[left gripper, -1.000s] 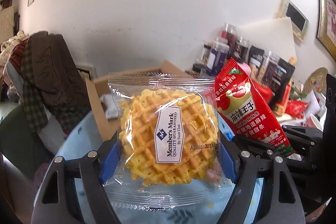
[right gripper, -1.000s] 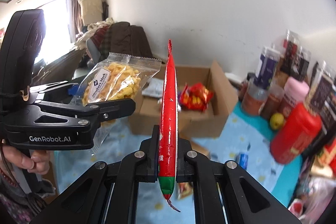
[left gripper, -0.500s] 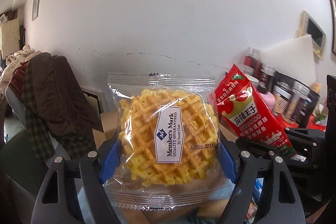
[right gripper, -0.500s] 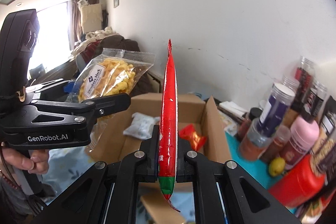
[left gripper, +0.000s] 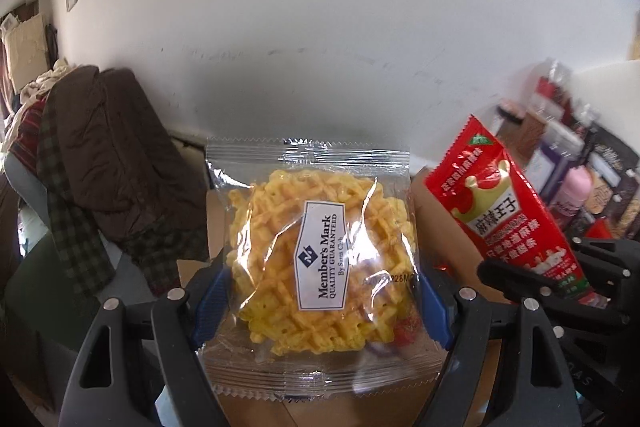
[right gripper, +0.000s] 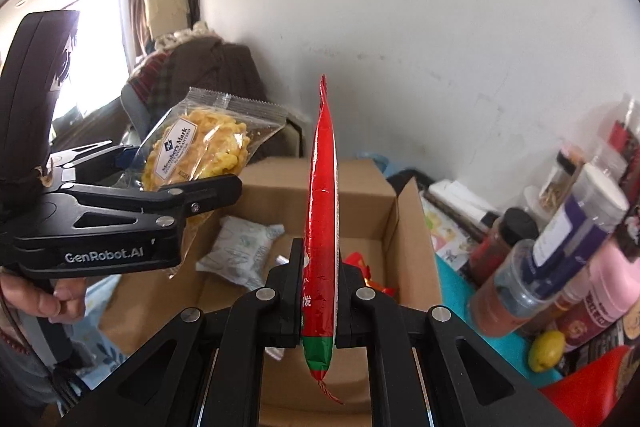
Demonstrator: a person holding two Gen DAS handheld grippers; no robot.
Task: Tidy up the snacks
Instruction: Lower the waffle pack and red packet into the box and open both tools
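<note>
- Over the left side of the cardboard box (right gripper: 408, 227), the left gripper (left gripper: 320, 303) clamps the waffle snack pack (left gripper: 312, 251) by its side edges between blue pads, so the clear wrapper stands upright, label toward the camera, ready, I judge, to be dropped inside.
- Down inside the box lie a pale blue packet (right gripper: 240, 255) toward the left wall and a red-and-yellow packet (right gripper: 360, 263) toward the right wall; snacks evidently gather here.
- Above the box's middle, the right gripper (right gripper: 320, 299) pinches the red spicy-strip sachet (right gripper: 322, 211) near its lower end, edge-on and vertical.
- Right of the box, jars and bottles (right gripper: 568, 251) crowd the blue tablecloth (right gripper: 452, 267).
- Compared with a second ago, both grippers have advanced from short of the box to over its opening, grips unchanged.
</note>
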